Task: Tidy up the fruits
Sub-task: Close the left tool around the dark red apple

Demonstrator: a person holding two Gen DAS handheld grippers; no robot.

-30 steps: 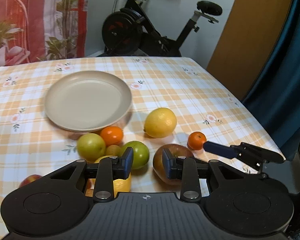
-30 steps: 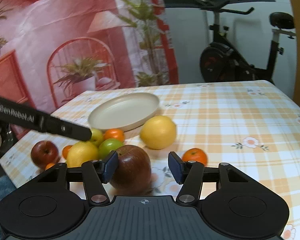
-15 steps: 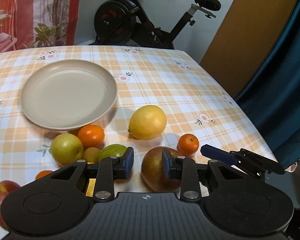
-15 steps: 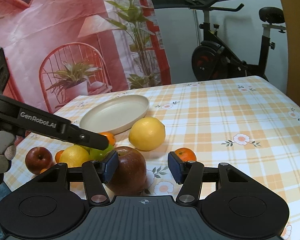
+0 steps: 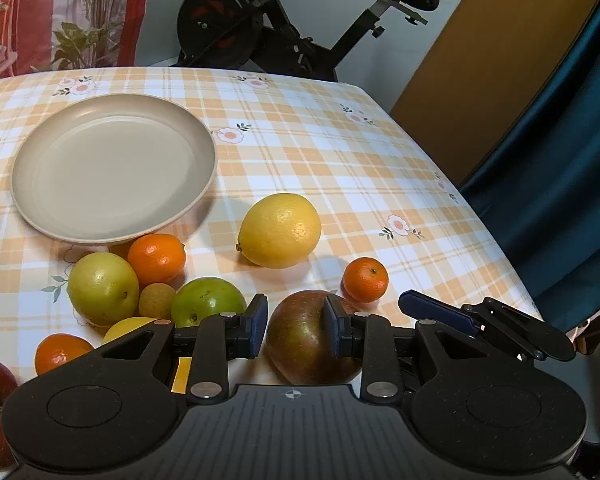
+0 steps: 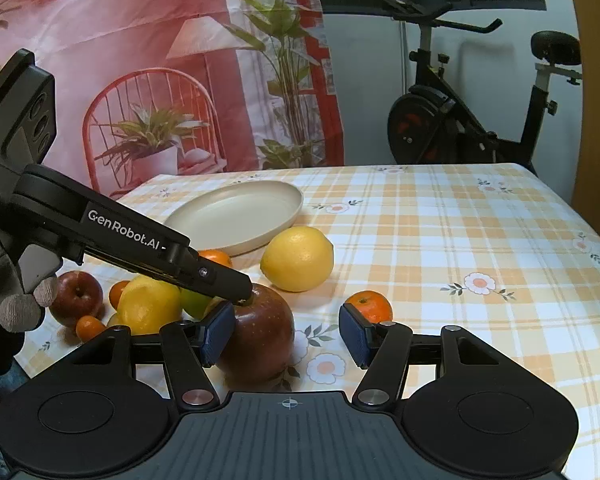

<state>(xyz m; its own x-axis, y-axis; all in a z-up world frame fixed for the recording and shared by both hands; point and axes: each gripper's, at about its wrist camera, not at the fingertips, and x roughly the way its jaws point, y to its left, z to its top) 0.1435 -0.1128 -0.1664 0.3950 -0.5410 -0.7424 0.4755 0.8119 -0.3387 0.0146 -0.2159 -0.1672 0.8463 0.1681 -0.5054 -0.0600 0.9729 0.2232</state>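
Between the left gripper's (image 5: 296,330) blue pads the big reddish-brown apple (image 5: 314,338) is sitting on the checked tablecloth (image 5: 380,168), the jaws standing at a middling gap about as wide as the fruit — whether the pads are actually touching its skin I cannot tell. Just ahead of the fingers a large lemon (image 5: 279,231) is lying, with a small mandarin (image 5: 365,279) ahead and to the right, and the beige plate (image 5: 112,166) waiting bare farther ahead to the left. From the right gripper's (image 6: 286,332) side, its jaws are standing wide with nothing between them, the same apple resting against its left pad. That apple is probably going to feel firm and fairly heavy, its waxy round skin ready to slip — gripping squarely across its widest middle, not near the stem, looks safest.
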